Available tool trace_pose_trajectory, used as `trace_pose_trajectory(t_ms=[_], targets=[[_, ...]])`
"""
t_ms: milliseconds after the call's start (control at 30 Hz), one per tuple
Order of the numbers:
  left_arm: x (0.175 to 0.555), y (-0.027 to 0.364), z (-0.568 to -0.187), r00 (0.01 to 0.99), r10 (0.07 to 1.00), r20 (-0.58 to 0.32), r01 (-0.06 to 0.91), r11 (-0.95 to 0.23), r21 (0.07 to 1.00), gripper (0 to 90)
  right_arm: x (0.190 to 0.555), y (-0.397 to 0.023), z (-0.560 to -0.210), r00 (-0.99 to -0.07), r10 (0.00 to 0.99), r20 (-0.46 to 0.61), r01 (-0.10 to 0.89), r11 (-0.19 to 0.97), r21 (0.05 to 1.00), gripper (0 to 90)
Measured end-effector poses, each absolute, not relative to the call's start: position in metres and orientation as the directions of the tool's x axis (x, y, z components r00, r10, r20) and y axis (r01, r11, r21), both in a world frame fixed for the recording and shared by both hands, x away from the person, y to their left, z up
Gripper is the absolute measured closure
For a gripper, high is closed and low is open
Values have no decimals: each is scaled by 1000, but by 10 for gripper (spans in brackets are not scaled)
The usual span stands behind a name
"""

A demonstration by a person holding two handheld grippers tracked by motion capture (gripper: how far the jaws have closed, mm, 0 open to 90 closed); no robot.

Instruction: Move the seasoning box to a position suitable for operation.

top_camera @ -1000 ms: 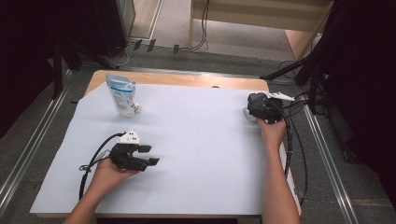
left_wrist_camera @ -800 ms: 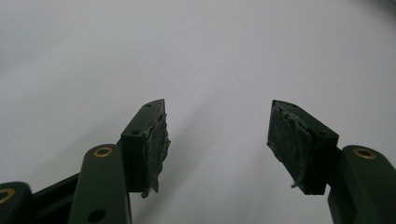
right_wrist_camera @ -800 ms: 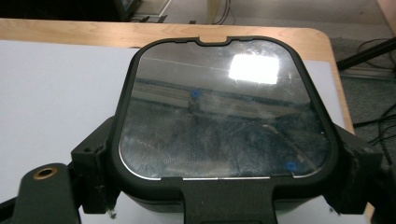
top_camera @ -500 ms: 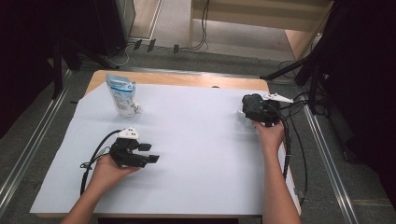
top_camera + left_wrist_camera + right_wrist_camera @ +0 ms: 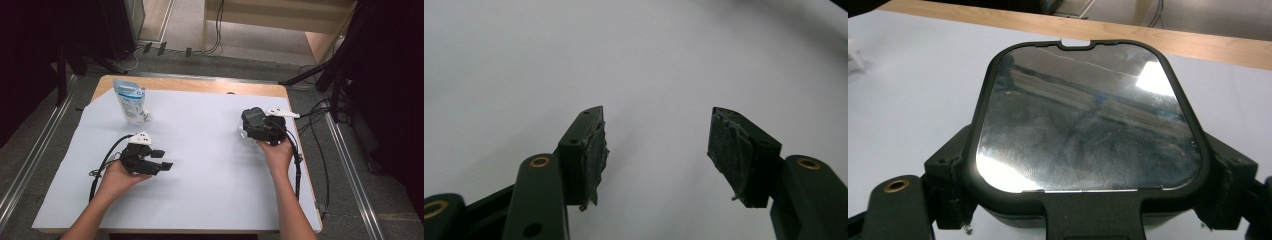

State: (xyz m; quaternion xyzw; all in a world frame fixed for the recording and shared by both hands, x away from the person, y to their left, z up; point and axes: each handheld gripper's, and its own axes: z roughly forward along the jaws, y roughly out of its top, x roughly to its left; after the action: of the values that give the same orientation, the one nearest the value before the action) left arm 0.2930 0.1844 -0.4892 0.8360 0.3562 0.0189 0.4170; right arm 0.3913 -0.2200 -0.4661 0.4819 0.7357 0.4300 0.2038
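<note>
- A lab or test room; a wooden table (image 5: 300, 150) under a white sheet (image 5: 210, 170)
- Grey carpet floor (image 5: 30, 165) with metal rails (image 5: 350, 175); loose cables (image 5: 320, 125)

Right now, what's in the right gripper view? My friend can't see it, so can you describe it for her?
The right gripper clamps a black container with a shiny foil lid between its jaws. It hangs over the white table cover, with the table's wooden edge beyond.

Far left on the white sheet (image 5: 200, 190) covering the wooden table (image 5: 190, 85): an upright blue-and-white pouch (image 5: 129, 101); cables (image 5: 215, 30) on the floor beyond.
</note>
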Motion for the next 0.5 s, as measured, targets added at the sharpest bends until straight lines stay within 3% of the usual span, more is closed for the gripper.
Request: trace_pose_trajectory(t_ms=[500], targets=[[304, 182, -486, 752, 603, -267, 574, -398, 716, 414, 355, -165, -470, -575, 806, 139, 521, 230, 822, 162]])
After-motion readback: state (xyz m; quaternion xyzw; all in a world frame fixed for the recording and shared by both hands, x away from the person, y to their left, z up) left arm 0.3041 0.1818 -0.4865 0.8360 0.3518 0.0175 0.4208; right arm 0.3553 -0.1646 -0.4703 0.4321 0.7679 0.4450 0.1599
